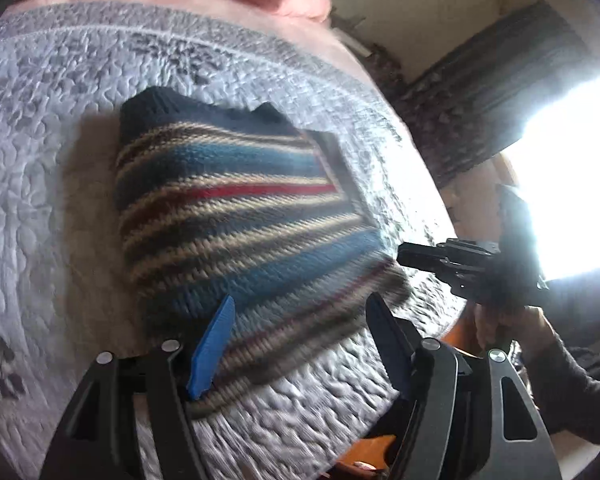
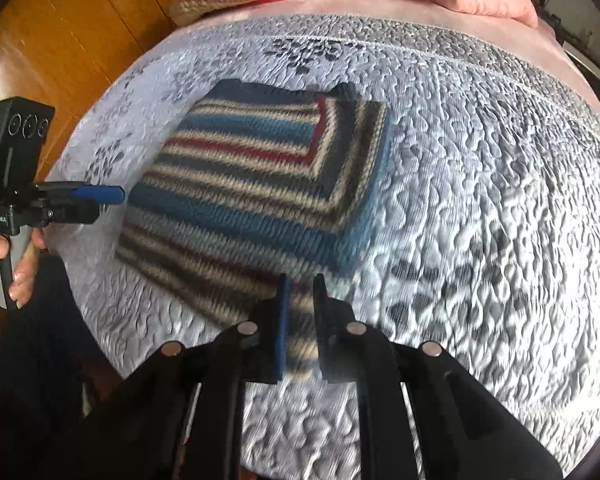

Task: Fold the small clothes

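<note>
The striped knit garment [image 2: 260, 184] lies folded into a compact block on the quilted bedspread [image 2: 480, 220], filling the centre-left of the right wrist view and the middle of the left wrist view [image 1: 240, 216]. Its stripes, and so its long axis as it now lies, run from lower left to upper right in the right wrist view, with a second folded layer turned back along the right edge.

The relation that matters is at the near edge. The right tool [image 2: 300, 320] sits at the bottom centre of its frame, directly over the garment's near lower corner; its jaws stand only a narrow way apart with striped knit showing in the gap, though the blur keeps me from telling whether they pinch the cloth or merely hang above it. The left tool [image 1: 300, 344] is at the bottom of its own frame, jaws spread wide, straddling the garment's near hem without gripping anything. Seen from the right wrist, the left tool [image 2: 112, 195] points at the garment's left side, just beside it.

The right tool seems the nearer to a hold, so the next fold likely starts from that corner.
</note>
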### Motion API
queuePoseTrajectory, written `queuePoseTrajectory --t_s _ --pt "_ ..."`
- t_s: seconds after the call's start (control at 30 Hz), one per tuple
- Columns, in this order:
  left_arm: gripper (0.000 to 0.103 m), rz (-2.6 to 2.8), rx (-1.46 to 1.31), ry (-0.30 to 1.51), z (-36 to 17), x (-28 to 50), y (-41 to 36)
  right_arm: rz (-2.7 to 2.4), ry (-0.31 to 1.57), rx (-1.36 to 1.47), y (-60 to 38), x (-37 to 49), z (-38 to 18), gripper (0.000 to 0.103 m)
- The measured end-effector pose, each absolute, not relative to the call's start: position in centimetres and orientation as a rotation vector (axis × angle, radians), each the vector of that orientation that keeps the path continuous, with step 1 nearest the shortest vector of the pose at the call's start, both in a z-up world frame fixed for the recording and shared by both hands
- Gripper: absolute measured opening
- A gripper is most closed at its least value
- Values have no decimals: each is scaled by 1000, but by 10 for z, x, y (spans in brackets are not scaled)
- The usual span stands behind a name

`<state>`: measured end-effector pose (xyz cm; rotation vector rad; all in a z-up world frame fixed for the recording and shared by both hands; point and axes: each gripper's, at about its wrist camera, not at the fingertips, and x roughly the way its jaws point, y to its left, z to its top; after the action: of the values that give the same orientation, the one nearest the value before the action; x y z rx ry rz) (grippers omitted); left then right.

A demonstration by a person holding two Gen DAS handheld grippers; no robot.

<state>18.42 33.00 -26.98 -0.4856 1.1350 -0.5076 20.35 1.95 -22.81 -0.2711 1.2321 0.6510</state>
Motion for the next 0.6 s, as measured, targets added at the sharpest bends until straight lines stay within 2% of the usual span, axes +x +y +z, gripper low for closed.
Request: queuePoseTrajectory --t_s 0.13,0.3,0.37,0.4,0.43,0.47,0.5,0.57,0.6 --pt "69 -407 -489 1268 -315 180 328 564 1321 -341 16 198 -274 14" --pt "74 -423 -534 1199 -282 151 326 556 1283 -217 -1 180 -242 17" --pt "79 -416 -502 1166 -264 132 321 546 1262 -183 -8 170 -228 18" --pt "84 -391 -468 1145 -250 118 317 542 1252 -171 -10 162 -221 21" --pt "93 -362 -432 1128 -240 109 313 535 1246 -150 -13 150 -212 24" --pt "94 -326 -394 1103 -230 100 310 524 1237 -132 -15 139 -205 37" --pt "94 -282 -348 1071 -216 87 305 498 1218 -105 -18 125 -196 62" --pt "94 -223 -296 1019 -193 67 300 467 1173 -74 -17 102 -178 85" --pt "94 -167 -270 985 -178 55 297 453 1151 -73 -15 88 -168 88"
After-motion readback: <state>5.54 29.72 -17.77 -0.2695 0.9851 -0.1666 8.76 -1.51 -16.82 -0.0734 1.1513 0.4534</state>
